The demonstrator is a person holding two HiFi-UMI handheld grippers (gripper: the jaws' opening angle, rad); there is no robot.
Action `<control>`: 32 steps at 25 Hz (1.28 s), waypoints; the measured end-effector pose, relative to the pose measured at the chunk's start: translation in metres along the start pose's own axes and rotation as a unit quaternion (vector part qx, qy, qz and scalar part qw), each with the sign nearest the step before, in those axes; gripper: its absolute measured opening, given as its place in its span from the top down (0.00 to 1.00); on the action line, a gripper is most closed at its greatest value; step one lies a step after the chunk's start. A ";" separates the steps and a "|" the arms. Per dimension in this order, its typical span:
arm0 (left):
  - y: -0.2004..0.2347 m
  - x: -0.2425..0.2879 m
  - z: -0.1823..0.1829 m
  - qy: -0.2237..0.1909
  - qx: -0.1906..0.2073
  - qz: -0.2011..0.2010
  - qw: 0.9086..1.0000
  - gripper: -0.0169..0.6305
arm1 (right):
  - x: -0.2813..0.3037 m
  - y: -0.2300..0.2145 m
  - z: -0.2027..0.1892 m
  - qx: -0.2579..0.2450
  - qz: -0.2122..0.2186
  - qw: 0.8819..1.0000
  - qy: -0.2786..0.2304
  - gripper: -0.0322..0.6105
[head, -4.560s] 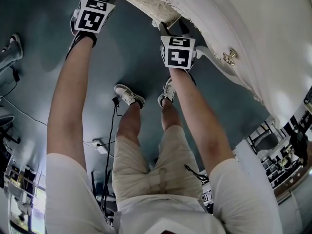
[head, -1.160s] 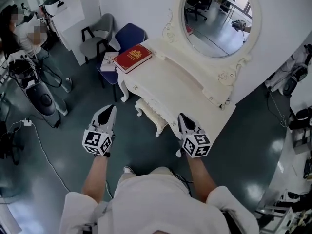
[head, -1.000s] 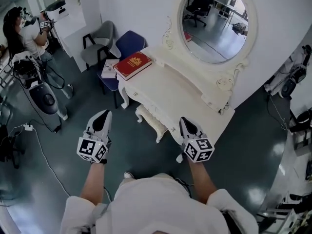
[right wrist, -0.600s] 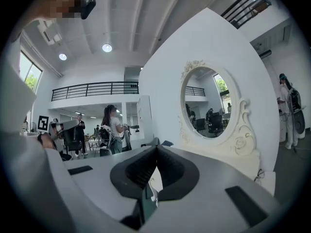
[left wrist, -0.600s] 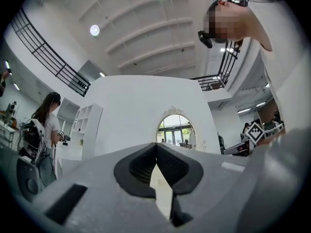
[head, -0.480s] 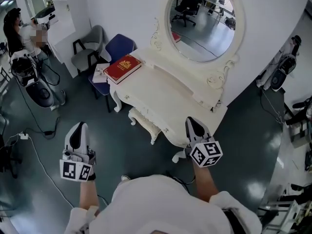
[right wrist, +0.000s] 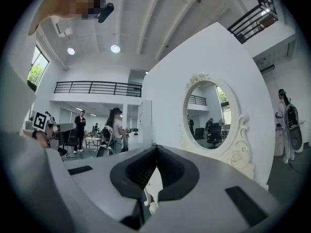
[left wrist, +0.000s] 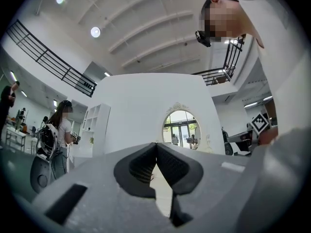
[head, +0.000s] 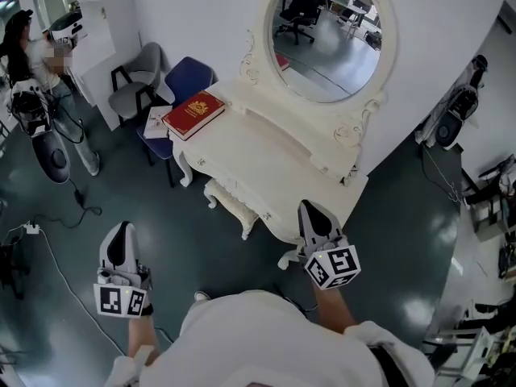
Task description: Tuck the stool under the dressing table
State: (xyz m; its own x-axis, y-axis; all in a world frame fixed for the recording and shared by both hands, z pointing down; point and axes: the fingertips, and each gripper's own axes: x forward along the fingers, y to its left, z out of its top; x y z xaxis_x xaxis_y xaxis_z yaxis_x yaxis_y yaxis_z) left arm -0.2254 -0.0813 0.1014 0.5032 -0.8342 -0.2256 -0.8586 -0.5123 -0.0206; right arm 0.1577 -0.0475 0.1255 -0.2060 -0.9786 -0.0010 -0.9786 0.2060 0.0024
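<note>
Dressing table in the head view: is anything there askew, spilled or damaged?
Nothing stands out. The stool stands upright, partly under the dressing table, and the red book lies flat at its left end.

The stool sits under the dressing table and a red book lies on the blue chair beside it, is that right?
Not quite: the red book lies on the dressing table itself, at the end nearest the blue chair. The head view shows it. The stool does sit under the table.
</note>
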 end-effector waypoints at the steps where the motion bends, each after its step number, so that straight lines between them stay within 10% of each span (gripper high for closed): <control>1: 0.000 0.000 0.003 -0.002 0.004 -0.002 1.000 0.95 | 0.000 0.001 0.001 0.005 -0.002 1.000 -0.002 0.95; 32: -0.002 0.008 0.015 -0.026 -0.008 -0.024 0.999 0.95 | 0.023 0.033 0.009 0.003 0.013 1.000 -0.021 0.95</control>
State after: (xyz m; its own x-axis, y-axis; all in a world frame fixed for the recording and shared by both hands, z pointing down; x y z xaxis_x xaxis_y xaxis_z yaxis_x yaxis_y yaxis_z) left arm -0.2216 -0.0840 0.0853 0.5384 -0.7968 -0.2744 -0.8313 -0.5556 -0.0175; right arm 0.1211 -0.0630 0.1165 -0.2308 -0.9720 -0.0440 -0.9729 0.2312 -0.0040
